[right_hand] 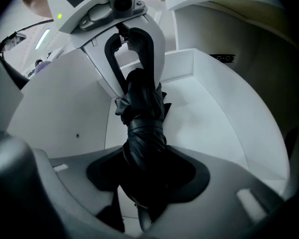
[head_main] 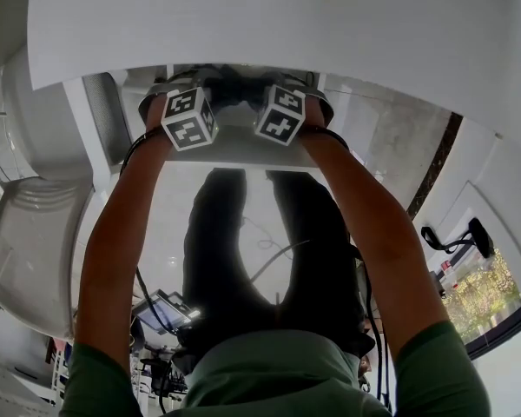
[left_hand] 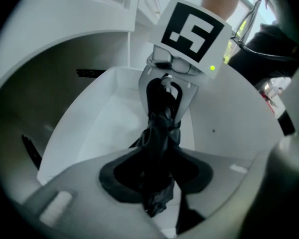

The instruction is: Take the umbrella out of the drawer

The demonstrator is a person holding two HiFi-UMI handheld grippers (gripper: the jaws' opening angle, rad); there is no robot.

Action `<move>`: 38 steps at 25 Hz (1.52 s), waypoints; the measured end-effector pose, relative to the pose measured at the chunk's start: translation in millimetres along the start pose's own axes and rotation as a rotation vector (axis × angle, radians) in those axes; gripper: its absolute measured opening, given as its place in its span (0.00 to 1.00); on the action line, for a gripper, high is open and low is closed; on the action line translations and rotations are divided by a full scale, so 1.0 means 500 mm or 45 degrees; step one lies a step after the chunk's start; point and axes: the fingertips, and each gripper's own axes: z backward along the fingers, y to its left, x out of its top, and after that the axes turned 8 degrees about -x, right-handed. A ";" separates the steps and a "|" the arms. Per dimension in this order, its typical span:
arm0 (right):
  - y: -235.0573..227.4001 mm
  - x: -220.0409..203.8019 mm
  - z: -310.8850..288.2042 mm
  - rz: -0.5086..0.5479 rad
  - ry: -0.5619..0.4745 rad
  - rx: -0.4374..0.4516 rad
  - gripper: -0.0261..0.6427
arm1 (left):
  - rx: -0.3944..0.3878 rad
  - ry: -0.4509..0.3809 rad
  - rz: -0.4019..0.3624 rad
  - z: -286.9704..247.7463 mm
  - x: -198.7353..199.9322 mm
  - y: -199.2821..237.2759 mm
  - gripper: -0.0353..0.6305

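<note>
Head view: both bare forearms reach down under a white tabletop [head_main: 286, 24] into an open white drawer [left_hand: 89, 128]. Green sleeves and dark trousers show lower in frame. Two marker cubes [head_main: 189, 118] sit side by side on the grippers, with black-and-white square patterns and no letters.

The umbrella [left_hand: 162, 128] is black, folded and wrapped tight, with crumpled fabric. It is inside the drawer, running lengthwise between the two grippers. Whether it touches the drawer floor can't be told.

The left gripper [left_hand: 157, 176] has its dark pads pressed on the near end of the umbrella, clamped. A short bit of fabric sticks out past the jaws toward the camera.

The right gripper [right_hand: 147, 176] is also clamped, pads on the opposite end. A small grey stub pokes out below the jaws.

Each gripper view shows the other gripper facing it across the drawer, its white jaws around the umbrella's far end. A green light [left_hand: 212, 67] glows beside the cube on the right gripper.

A small dark label [right_hand: 222, 58] sits on the white wall behind the drawer, too blurred to read. No brand is visible on the umbrella.
</note>
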 end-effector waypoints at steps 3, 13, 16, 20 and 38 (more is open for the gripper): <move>0.006 0.010 0.032 0.004 -0.012 -0.013 0.37 | -0.003 -0.005 0.005 0.025 0.010 -0.010 0.27; 0.023 0.065 0.168 0.000 -0.054 -0.073 0.36 | 0.047 -0.031 -0.037 0.161 0.062 -0.053 0.26; 0.019 0.085 0.219 0.011 -0.058 -0.106 0.36 | 0.071 -0.044 -0.056 0.211 0.083 -0.062 0.26; 0.026 0.110 0.288 0.015 -0.066 -0.120 0.36 | 0.090 -0.055 -0.075 0.275 0.112 -0.080 0.26; 0.054 0.217 0.607 0.062 -0.129 -0.278 0.36 | 0.239 -0.070 -0.158 0.573 0.245 -0.184 0.25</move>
